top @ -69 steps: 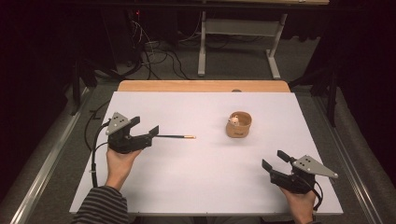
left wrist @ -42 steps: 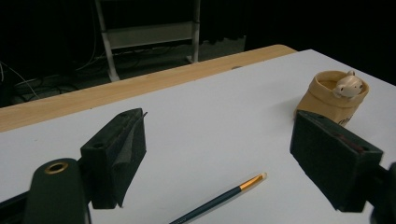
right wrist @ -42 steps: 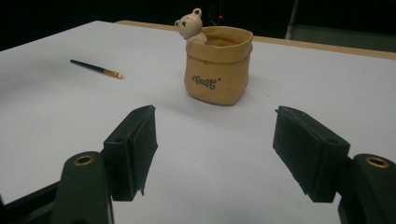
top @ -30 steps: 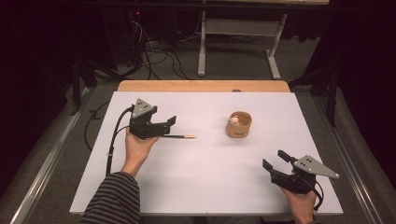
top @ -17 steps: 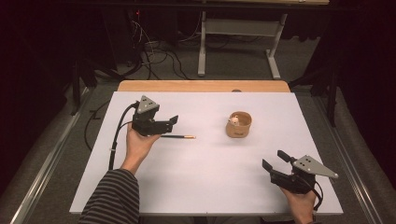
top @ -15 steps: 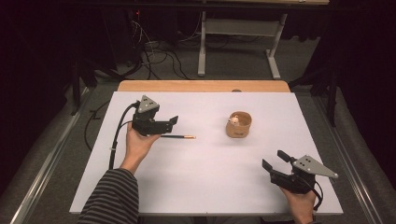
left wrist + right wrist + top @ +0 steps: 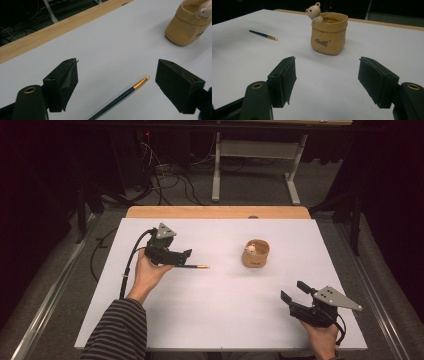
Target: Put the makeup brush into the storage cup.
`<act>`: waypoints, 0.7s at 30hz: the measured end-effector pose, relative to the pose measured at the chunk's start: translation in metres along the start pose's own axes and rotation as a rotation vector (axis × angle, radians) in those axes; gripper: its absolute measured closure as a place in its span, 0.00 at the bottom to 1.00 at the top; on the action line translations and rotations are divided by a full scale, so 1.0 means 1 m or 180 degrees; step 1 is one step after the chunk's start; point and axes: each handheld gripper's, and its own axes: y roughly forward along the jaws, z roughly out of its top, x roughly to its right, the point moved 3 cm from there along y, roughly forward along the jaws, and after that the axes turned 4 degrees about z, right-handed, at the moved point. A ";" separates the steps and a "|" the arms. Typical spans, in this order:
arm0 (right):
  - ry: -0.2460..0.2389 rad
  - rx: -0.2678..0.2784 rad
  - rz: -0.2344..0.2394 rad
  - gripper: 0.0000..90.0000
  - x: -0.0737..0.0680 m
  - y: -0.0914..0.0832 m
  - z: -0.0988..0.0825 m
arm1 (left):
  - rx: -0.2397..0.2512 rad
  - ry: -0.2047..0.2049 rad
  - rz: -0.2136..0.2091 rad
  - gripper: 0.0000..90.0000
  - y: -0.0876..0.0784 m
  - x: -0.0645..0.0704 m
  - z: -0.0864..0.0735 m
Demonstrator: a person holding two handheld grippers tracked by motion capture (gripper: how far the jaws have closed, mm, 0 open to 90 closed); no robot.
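A white table point(image 7: 225, 320) stands in a dark room. The pencil point(image 7: 120, 96) lies between the left gripper's point(image 7: 116, 80) released jaws, near the table's left edge.

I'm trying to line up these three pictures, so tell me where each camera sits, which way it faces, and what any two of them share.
High view: above the person's side of the table, looking forward and down; both forearms, left gripper and right gripper show.
Left gripper view: rides the left gripper, low over the table, looking between its open jaws at the brush; the pot stands beyond.
Right gripper view: rides the right gripper, looking across the table at the pot.
Shared: all three show brush and pot.
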 end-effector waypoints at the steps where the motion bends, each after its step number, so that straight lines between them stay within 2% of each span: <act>1: 0.0002 0.0003 -0.0002 0.36 0.000 0.000 0.000 | 0.0000 0.0000 0.0000 0.21 0.000 0.000 0.000; 8: -0.0010 0.0007 0.0014 0.36 0.000 0.000 0.000 | -0.0153 0.0103 -0.0020 0.21 0.003 -0.001 0.004; 10: 0.0000 -0.0005 0.0010 0.36 0.000 0.000 0.000 | -0.0234 0.0163 0.0016 0.22 0.005 -0.001 0.004; 14: -0.0009 -0.0007 0.0001 0.36 0.000 0.000 0.000 | -0.0313 0.0191 0.0014 0.22 0.007 -0.002 0.004; 21: -0.0006 -0.0008 -0.0006 0.36 0.000 0.000 0.000 | -0.0546 0.0294 -0.0067 0.21 0.012 -0.001 0.003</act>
